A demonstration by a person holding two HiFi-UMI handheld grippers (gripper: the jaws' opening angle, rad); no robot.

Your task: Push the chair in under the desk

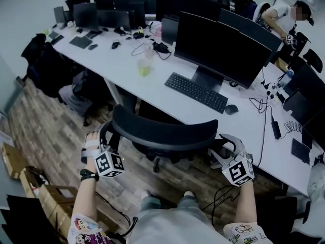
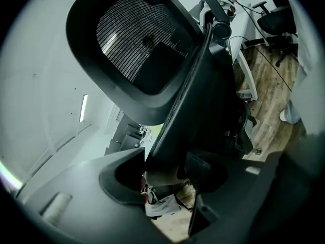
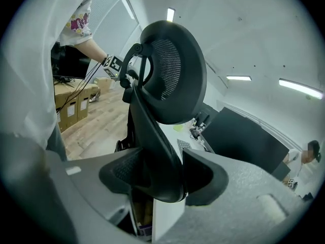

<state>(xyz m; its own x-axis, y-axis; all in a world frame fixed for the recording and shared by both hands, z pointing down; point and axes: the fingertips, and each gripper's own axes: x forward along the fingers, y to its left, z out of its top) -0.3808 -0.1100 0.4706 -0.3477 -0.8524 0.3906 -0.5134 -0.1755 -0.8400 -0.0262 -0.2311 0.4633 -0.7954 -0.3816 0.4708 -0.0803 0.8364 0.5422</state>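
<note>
The black office chair (image 1: 163, 131) stands with its mesh backrest toward me, its seat part way under the long white desk (image 1: 127, 70). My left gripper (image 1: 103, 135) is shut on the backrest's left edge, and in the left gripper view (image 2: 167, 169) the black frame of the chair (image 2: 133, 50) fills the gap between the pads. My right gripper (image 1: 224, 145) is shut on the right edge. The right gripper view (image 3: 162, 176) shows the curved rim of the chair (image 3: 179, 80) clamped between both pads, with the other gripper's marker cube beyond it.
On the desk ahead stand a large monitor (image 1: 223, 47), a keyboard (image 1: 195, 91) and a mouse (image 1: 231, 109), with cables to the right. Another dark chair (image 1: 51, 70) stands at the left. Cardboard boxes (image 1: 48, 197) lie on the wooden floor. A person (image 1: 282, 17) sits at the far right.
</note>
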